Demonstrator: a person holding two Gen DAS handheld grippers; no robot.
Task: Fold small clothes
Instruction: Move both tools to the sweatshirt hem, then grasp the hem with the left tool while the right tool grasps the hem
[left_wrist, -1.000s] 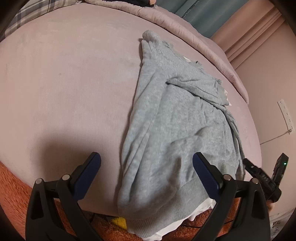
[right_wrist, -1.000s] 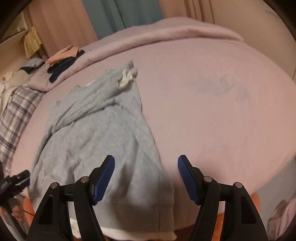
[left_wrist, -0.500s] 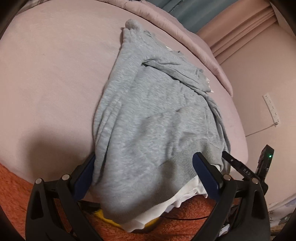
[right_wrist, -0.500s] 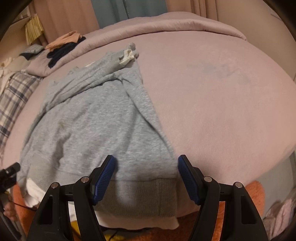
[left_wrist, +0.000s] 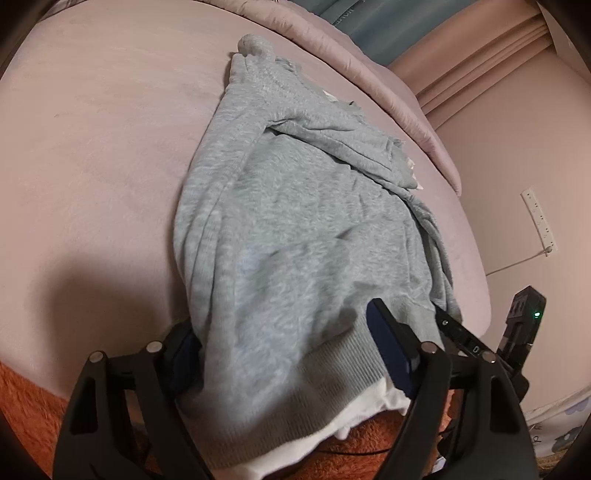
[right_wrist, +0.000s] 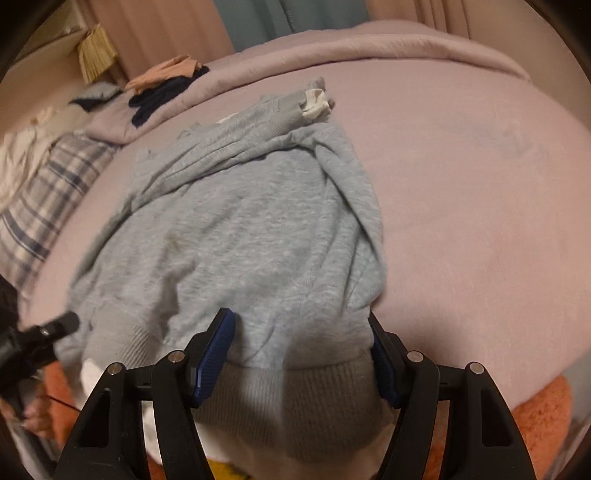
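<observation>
Pink bedding (left_wrist: 92, 166) carried a grey sweatshirt (left_wrist: 295, 229), its ribbed hem draped over the near edge. Both tongs straddled that hem: the left gripper (left_wrist: 288, 350) had just been closing, cloth between its jaws; the right gripper (right_wrist: 299, 358) stood partly open around the hem. Whether either gripped it, I couldn't tell.

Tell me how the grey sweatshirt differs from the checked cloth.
The sweatshirt is plain light grey; the checked cloth is blue-and-white plaid. The sweatshirt lies in the middle of the pink bed, hem over the near edge; the checked cloth lies off at the side. Both are soft fabric.
</observation>
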